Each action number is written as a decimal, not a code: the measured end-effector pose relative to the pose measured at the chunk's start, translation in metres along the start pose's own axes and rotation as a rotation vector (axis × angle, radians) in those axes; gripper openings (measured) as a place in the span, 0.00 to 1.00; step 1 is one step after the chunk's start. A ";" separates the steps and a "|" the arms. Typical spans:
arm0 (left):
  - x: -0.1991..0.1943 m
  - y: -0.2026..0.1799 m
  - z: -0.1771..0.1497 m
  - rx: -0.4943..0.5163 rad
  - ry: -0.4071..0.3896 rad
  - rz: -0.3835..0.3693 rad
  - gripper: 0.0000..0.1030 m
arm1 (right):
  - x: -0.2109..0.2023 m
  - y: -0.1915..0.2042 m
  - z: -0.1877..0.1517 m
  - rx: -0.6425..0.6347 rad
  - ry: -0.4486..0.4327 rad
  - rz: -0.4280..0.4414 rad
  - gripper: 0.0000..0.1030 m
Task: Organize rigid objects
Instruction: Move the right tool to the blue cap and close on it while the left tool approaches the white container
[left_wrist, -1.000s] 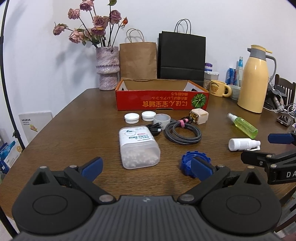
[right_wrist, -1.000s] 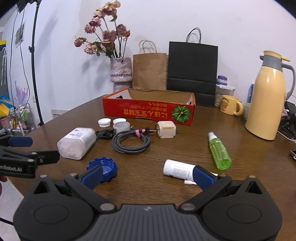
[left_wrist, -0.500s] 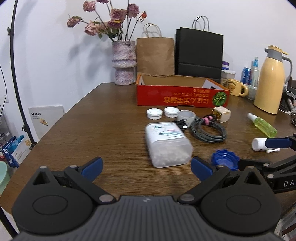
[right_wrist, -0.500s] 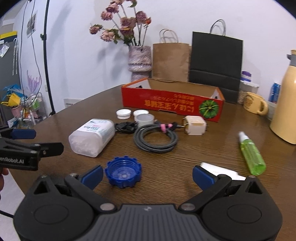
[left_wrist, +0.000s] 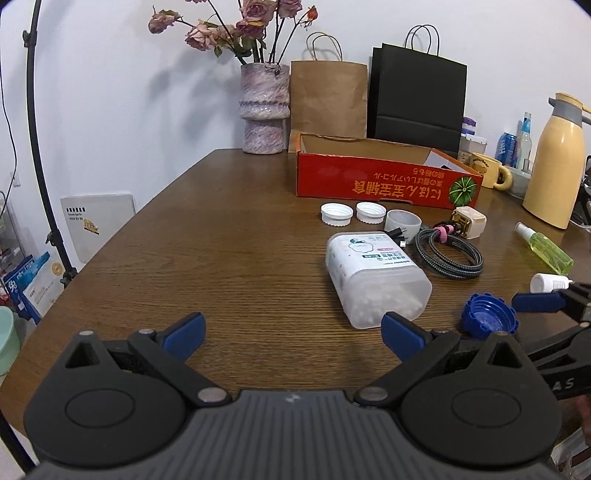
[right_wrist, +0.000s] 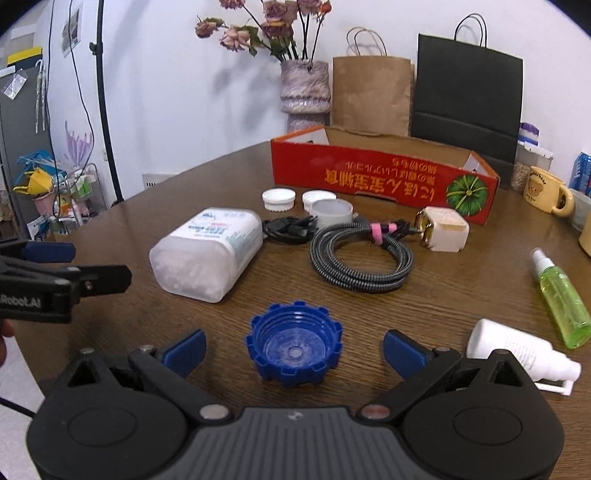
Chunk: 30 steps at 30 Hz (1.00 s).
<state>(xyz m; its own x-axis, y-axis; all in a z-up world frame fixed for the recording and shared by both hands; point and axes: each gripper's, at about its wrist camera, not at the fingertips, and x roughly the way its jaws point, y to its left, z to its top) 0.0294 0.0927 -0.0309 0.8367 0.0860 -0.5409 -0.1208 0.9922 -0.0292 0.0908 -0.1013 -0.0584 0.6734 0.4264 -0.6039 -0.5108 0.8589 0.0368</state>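
A blue ribbed cap (right_wrist: 294, 344) lies open side up on the brown table, between the tips of my open right gripper (right_wrist: 294, 349); it also shows in the left wrist view (left_wrist: 488, 319). A white plastic jar (right_wrist: 208, 253) lies on its side to the left, also in the left wrist view (left_wrist: 376, 276). My left gripper (left_wrist: 291, 332) is open and empty over bare table, left of the jar. Beyond lie a coiled grey cable (right_wrist: 360, 256) with a white charger (right_wrist: 445, 229), two white caps (right_wrist: 279, 198), a tape roll (right_wrist: 331, 212), a green spray bottle (right_wrist: 561, 299) and a white spray bottle (right_wrist: 517, 350).
A red cardboard box (right_wrist: 384, 177) stands open at the back of the table. Behind it are a vase of flowers (right_wrist: 304, 88), a brown paper bag (right_wrist: 371, 92) and a black bag (right_wrist: 465, 96). A yellow mug (right_wrist: 546, 188) and a yellow thermos (left_wrist: 554, 162) stand at the right.
Both grippers have swung left. The blue cap has come from the right gripper's left side to between its tips. The jar has shifted to the right in the left wrist view.
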 end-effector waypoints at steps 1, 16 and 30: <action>0.000 0.001 0.000 0.000 -0.002 -0.002 1.00 | 0.002 -0.001 -0.001 0.001 0.006 -0.003 0.95; 0.008 0.002 0.002 -0.005 0.017 -0.017 1.00 | -0.003 0.004 -0.001 -0.040 -0.045 0.034 0.51; 0.009 -0.029 0.023 0.015 -0.012 -0.054 1.00 | -0.032 -0.032 0.008 0.010 -0.155 -0.005 0.51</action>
<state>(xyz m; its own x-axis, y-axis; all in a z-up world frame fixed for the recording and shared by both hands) 0.0529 0.0670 -0.0156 0.8480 0.0335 -0.5290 -0.0675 0.9967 -0.0450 0.0901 -0.1405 -0.0335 0.7512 0.4598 -0.4737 -0.5019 0.8639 0.0426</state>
